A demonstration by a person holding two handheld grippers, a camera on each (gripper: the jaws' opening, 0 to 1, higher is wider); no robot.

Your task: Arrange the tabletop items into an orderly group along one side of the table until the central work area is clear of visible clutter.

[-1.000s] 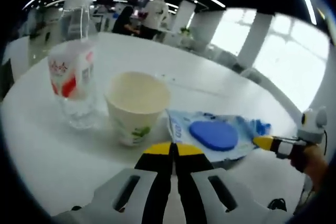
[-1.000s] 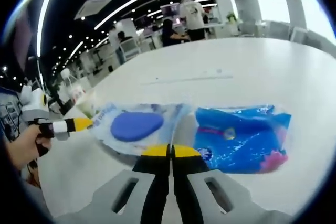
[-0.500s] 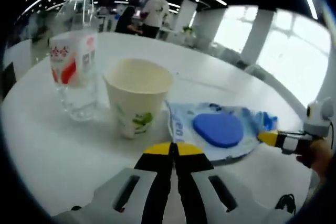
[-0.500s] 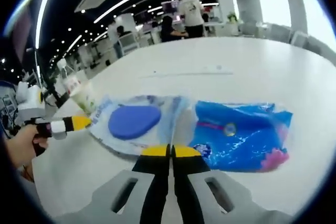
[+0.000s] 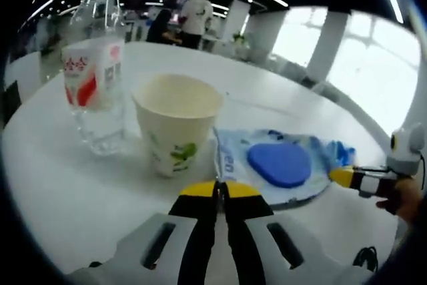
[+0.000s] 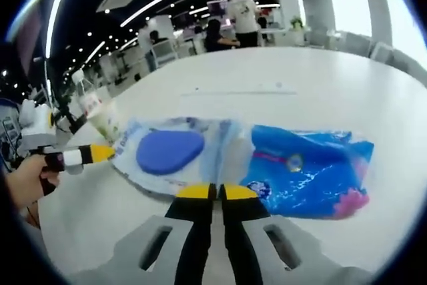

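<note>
A round white table (image 5: 280, 98) in a bright open office holds four items. Taking the paper cup (image 5: 177, 131) as landmark: a clear water bottle (image 5: 97, 85) with a red and white label stands just beside it on one side, and a pale wipes pack (image 5: 273, 168) with a blue oval lid lies flat just beside it on the other. Beyond the wipes pack, away from the cup, lies a bright blue plastic packet (image 6: 310, 171), touching or nearly touching it.

The left gripper (image 5: 218, 191) hovers before the cup, jaws closed on nothing. The right gripper (image 6: 213, 193) hovers before the two packs, jaws closed and empty.

The packs look soft, light and slippery; pinching an edge seam should hold better than the flat face. The empty cup would crush easily, so grip its rim gently. The bottle seems heaviest; take it by the body.
</note>
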